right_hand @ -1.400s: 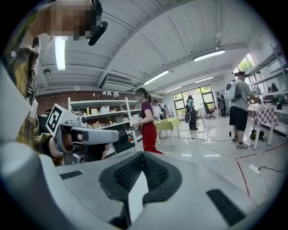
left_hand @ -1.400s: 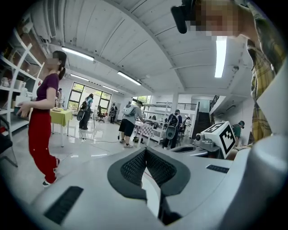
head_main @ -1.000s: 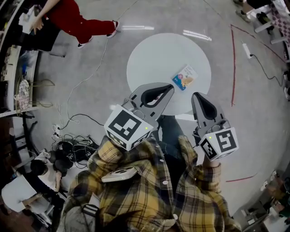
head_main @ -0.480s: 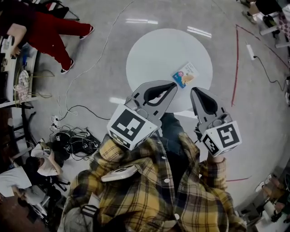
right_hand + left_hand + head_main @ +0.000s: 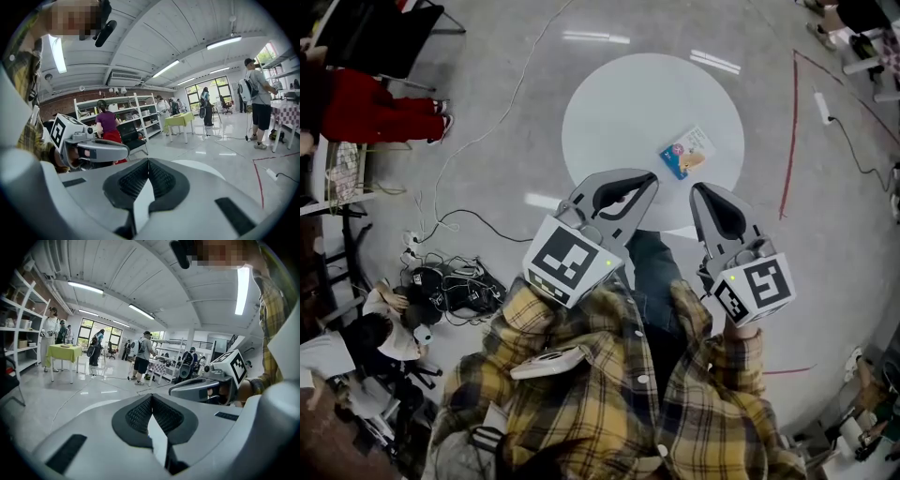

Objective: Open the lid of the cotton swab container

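Head view: left tool and right tool have barely shifted, jaws together, empty. Cotton swab container still untouched on bench, upper right. Approach pending.

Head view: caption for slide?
Left gripper and right gripper, both shut, short of flat blue packet on round white table.

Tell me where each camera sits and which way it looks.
Head view: on the person's head, looking steeply down at a round white table with the cotton swab container; plaid sleeves, left gripper and right gripper show.
Left gripper view: on the left gripper, looking along its shut jaws across the room; right gripper shows at right.
Right gripper view: on the right gripper, looking along its shut jaws toward shelves; left gripper shows at left.
Shared: each gripper view catches the other gripper.
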### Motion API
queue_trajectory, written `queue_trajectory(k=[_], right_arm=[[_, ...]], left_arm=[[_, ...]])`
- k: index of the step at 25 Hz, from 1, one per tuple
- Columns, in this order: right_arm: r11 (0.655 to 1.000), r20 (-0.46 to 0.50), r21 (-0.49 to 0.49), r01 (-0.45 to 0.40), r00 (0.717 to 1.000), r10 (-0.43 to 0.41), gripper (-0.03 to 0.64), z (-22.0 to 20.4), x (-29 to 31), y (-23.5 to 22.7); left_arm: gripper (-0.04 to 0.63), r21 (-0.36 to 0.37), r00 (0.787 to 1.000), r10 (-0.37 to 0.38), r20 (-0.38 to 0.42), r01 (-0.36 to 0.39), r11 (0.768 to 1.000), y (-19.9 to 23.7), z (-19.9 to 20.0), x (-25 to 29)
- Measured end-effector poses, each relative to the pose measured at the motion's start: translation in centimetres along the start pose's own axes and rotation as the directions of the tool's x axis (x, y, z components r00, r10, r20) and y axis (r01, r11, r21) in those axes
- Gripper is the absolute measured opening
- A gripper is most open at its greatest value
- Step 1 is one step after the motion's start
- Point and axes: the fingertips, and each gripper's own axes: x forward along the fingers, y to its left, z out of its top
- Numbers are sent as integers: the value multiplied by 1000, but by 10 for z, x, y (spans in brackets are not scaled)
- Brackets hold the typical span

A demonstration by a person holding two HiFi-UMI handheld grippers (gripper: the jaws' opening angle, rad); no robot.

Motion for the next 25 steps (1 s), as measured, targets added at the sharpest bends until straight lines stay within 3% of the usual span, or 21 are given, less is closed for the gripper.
queue_trajectory(k=[11,25], right_arm=[[999,-63,39,30,998,-28,17,-37,10,-17],[999,-212,28,44,977,-37,17,-112,36,-31]], left_arm=[[20,9,997,-38,-66,39,999,10,-47,16],[21,41,985,-102,-136,109,993,23,-120,45]])
